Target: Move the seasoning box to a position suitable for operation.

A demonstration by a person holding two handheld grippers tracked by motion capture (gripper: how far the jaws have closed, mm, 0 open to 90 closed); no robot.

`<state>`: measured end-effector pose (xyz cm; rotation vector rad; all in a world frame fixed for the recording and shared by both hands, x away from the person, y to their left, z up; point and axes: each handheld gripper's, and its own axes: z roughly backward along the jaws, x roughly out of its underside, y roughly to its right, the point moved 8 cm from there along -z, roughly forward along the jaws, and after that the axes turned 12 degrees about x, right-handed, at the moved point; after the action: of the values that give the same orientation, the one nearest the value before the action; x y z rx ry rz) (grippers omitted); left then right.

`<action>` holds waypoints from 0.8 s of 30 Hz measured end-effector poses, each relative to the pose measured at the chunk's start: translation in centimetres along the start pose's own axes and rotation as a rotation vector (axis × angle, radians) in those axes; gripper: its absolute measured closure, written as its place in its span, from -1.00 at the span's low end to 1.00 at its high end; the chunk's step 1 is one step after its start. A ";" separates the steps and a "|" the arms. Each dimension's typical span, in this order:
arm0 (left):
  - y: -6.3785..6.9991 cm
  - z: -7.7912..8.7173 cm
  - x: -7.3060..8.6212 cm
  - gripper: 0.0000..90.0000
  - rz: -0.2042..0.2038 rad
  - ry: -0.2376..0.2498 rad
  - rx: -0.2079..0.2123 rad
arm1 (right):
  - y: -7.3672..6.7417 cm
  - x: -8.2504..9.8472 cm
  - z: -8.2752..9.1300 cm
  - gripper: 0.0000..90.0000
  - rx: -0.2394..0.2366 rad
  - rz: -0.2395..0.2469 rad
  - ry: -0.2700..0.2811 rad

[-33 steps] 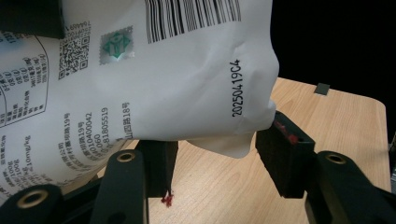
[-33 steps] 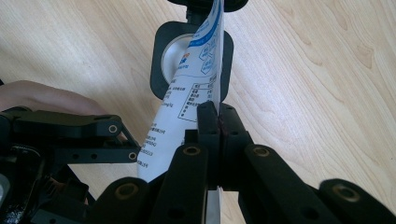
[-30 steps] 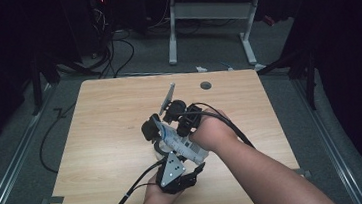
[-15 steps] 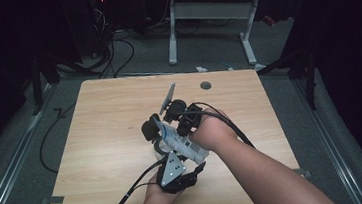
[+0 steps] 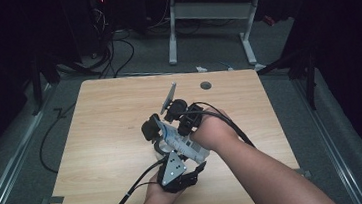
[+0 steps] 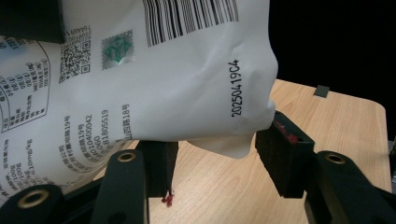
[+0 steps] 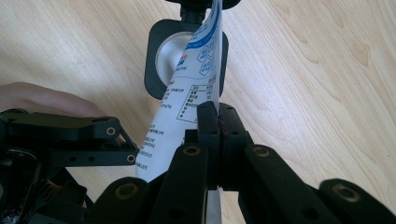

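Note:
A white pouch point(image 5: 171, 134) with black print and a barcode is held between both grippers over the middle of the wooden table point(image 5: 102, 139). My left gripper point(image 5: 174, 148) comes up from the near edge. In the left gripper view its jaws stand wide, and both pads press the puffy lower end of the pouch point(image 6: 140, 70) from either side of the left gripper point(image 6: 217, 144). From the right, my right gripper point(image 5: 171, 125) reaches in. In the right gripper view the right gripper point(image 7: 218, 114) is shut flat on the thin edge of the pouch point(image 7: 187, 107).
A black rounded-square thing with a silver disc point(image 7: 187, 56) sits just beyond the pouch, left of it on the table point(image 5: 150, 127). A round cable hole point(image 5: 205, 85) lies near the far edge. Another desk's legs point(image 5: 171, 32) and floor cables point(image 5: 114, 53) are behind.

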<state>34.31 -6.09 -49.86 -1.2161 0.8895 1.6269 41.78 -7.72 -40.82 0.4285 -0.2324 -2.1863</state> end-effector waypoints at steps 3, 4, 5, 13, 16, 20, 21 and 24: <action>0.0 0.0 -0.1 0.11 -0.002 -0.002 -0.001 | 0.0 0.0 0.0 1.00 0.000 -0.004 -0.001; 0.0 0.0 -0.1 0.11 -0.001 -0.001 0.000 | 0.1 0.0 0.1 1.00 0.001 -0.004 -0.002; 0.0 0.0 -0.1 0.11 0.000 0.000 -0.001 | 0.1 0.0 0.1 1.00 0.002 -0.001 0.000; 0.0 0.0 -0.3 0.11 0.001 0.005 -0.003 | 0.2 -0.1 0.2 1.00 0.005 0.000 -0.001; 0.0 0.1 -0.4 0.11 0.002 0.006 -0.003 | 0.1 -0.2 0.2 1.00 0.004 -0.003 0.000; 0.0 0.1 -0.4 0.11 0.003 0.008 -0.002 | 0.1 -0.2 0.2 1.00 0.006 -0.001 0.002; 0.0 0.1 -0.4 0.11 0.002 0.008 -0.003 | 0.1 -0.2 0.3 1.00 0.006 0.000 0.002; 0.0 0.1 -0.4 0.11 0.003 0.009 -0.003 | 0.1 -0.3 0.2 1.00 0.009 0.003 0.004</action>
<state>34.34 -6.05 -49.41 -1.2256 0.8954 1.6271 41.90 -7.53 -40.53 0.4376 -0.2402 -2.1824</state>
